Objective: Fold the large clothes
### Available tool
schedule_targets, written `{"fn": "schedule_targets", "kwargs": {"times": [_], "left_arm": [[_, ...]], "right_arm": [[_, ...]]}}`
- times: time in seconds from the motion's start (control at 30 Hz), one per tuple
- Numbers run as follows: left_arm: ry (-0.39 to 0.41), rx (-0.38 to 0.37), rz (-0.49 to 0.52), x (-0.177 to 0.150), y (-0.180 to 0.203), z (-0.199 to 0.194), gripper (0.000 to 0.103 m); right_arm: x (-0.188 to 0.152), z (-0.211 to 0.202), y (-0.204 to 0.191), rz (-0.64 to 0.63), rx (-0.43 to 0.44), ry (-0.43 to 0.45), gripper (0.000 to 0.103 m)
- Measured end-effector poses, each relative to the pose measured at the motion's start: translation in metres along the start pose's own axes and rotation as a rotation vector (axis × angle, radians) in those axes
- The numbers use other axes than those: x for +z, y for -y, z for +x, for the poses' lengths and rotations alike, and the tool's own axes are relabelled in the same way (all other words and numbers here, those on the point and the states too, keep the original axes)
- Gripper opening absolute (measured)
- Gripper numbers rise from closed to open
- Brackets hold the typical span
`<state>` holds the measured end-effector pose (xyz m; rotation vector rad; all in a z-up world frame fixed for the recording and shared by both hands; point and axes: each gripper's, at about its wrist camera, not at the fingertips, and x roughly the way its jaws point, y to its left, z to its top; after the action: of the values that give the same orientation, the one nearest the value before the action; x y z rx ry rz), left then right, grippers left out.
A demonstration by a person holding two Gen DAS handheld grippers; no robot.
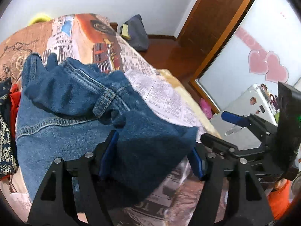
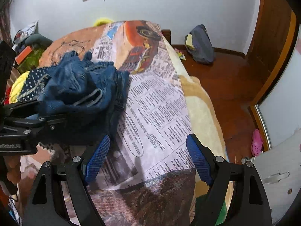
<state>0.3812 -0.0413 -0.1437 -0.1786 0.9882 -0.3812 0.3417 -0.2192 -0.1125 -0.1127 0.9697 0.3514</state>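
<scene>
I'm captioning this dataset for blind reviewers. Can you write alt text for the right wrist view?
The open right gripper hovers over a newspaper-print bedspread, holding nothing. To its left, a crumpled blue denim garment lies on the bed, with the black left gripper beside it. A pink clog lies on the wooden floor.
</scene>
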Motion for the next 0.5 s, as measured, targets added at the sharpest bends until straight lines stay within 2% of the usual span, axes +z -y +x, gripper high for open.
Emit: {"fn": "schedule_targets", "kwargs": {"times": [0.1, 0.2, 0.27, 0.37, 0.5], "left_arm": [[0.023, -0.002, 0.0, 0.006, 0.004, -0.016, 0.068], [0.097, -0.017, 0.008, 0.011, 0.003, -0.045, 0.07], [0.151, 0.01, 0.014, 0.014, -0.003, -0.062, 0.078], [0.24, 0.08, -0.024, 0.017, -0.03, -0.089, 0.089], [0.229, 0.21, -0.077, 0.012, -0.074, -0.097, 0.089]], "right_arm": [[0.004, -0.005, -0.002, 0.002, 0.003, 0.018, 0.081], [0.007, -0.007, -0.005, -0.002, 0.01, 0.028, 0.081], [0.009, -0.009, -0.008, -0.007, 0.013, 0.037, 0.081], [0.015, -0.012, -0.015, -0.01, 0.04, 0.056, 0.081], [0.029, -0.013, -0.033, -0.023, 0.119, 0.084, 0.081]]}}
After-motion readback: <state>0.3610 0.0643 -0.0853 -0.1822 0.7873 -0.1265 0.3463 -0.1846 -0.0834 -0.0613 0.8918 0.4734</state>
